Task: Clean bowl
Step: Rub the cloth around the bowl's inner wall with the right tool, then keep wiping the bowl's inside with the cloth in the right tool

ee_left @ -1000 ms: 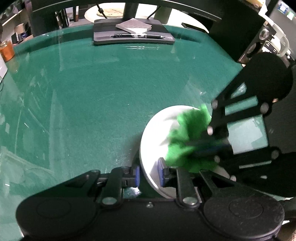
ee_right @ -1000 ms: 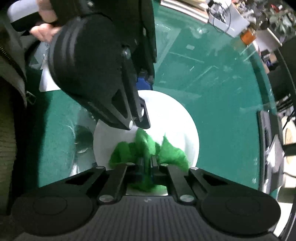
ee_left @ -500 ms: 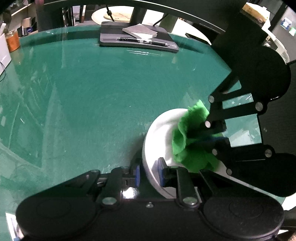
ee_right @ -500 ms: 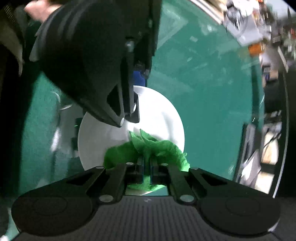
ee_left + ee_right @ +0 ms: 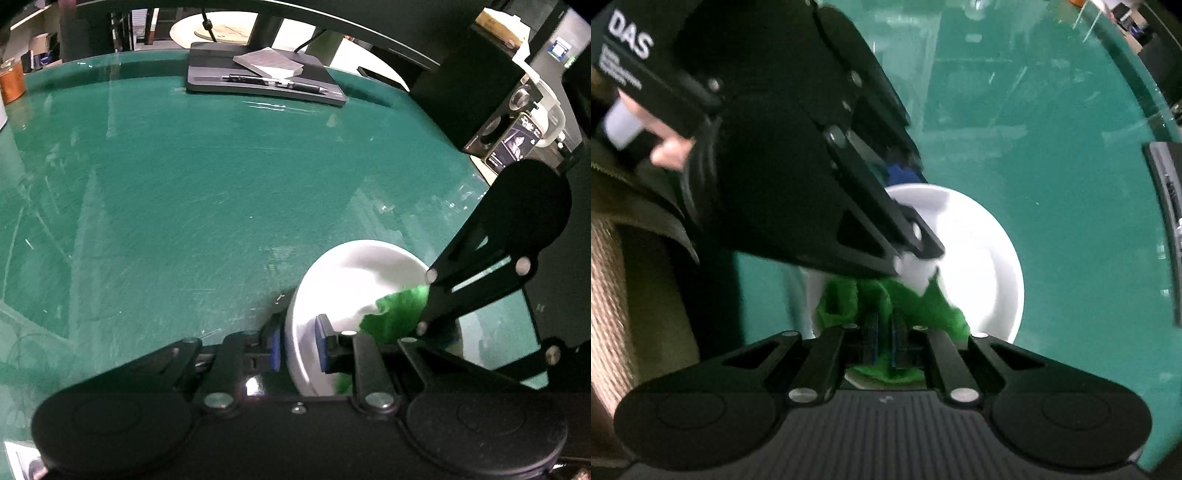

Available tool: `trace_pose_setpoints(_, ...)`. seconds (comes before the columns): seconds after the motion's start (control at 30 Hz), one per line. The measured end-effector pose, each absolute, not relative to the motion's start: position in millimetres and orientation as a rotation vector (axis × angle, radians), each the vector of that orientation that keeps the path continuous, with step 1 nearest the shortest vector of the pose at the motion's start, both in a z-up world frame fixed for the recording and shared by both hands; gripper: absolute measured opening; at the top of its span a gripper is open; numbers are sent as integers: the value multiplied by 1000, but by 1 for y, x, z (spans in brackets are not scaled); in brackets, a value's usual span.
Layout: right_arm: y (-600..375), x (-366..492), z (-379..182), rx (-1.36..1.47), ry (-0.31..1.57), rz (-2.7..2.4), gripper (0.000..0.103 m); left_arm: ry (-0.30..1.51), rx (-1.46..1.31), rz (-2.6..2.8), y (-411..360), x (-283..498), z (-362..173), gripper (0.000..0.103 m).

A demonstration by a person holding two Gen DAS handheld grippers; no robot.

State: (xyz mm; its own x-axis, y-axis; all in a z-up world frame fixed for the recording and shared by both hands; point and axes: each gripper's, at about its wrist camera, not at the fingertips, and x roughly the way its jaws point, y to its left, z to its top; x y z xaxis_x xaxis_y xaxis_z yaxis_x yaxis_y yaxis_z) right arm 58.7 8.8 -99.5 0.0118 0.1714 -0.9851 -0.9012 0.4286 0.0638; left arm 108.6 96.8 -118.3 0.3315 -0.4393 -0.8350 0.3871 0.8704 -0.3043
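- The round white ceramic bowl (image 5: 354, 280) sits on the glossy green round tabletop (image 5: 207, 192), near the table's close edge and toward the right in the left wrist view.
- The left gripper (image 5: 300, 345), black with blue pads, pinches the bowl's near rim: one pad lies outside the wall, the other inside, and the jaws stand narrow around that thin edge.
- The right gripper (image 5: 884, 334) points down into the bowl (image 5: 982, 258) with its jaws nearly closed, clamping a crumpled bright green cloth (image 5: 923, 306).
- The cloth (image 5: 397, 314) lies inside the bowl against its right inner side, partly hidden behind the right gripper's black linkage in the left wrist view.
- In the right wrist view the cloth bunches around both blue fingertips and spreads to either side of them over the bowl's floor.
- The left gripper's black body fills the upper left of that view, with a person's hand (image 5: 670, 149) on its handle and a ribbed beige sleeve (image 5: 613, 295) at the left edge.
- At the table's far side rests a flat dark grey tray (image 5: 258, 83) carrying a grey pad (image 5: 267, 62) and a black pen (image 5: 273, 82).
- An orange cylinder (image 5: 11, 83) stands at the far left edge.
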Motion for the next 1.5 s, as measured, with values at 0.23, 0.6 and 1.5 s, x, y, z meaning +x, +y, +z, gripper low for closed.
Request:
trace_pose_setpoints(0.23,8,45,-100,-749,1123,967,6,1124,-44,-540,96,111,-119,21)
trace_pose_setpoints(0.6,-2,41,-99,-817,1012,868,7,1142,-1,-505,89,113,-116,22)
trace_pose_setpoints(1.5,18,59,-113,-920,1006,878,9,1126,-28,-504,96,113,-116,23)
